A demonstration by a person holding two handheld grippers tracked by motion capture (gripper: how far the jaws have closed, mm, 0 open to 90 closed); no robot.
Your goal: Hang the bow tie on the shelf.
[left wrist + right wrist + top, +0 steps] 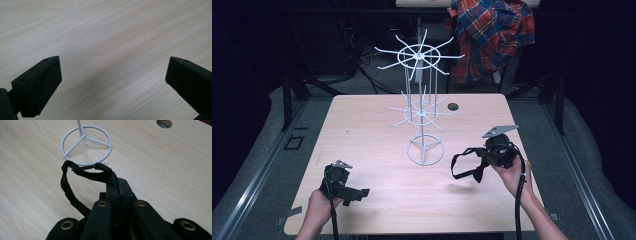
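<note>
- Right tongs (119, 192): pressed together, pinching a black strap loop (75, 173), held above the tabletop (362, 125) at 4 o'clock from the wire rack (422, 107).
- Left tongs (113, 82): spread, empty, low over the tabletop at 7 o'clock.
- Progress: strap loop is lifted; all rack prongs are bare. Hanging probably remains.
- Containers: none in view.

Pale wooden table (362, 130) with a cable hole (453, 106), plaid shirt (492, 35) hanging behind it.
</note>
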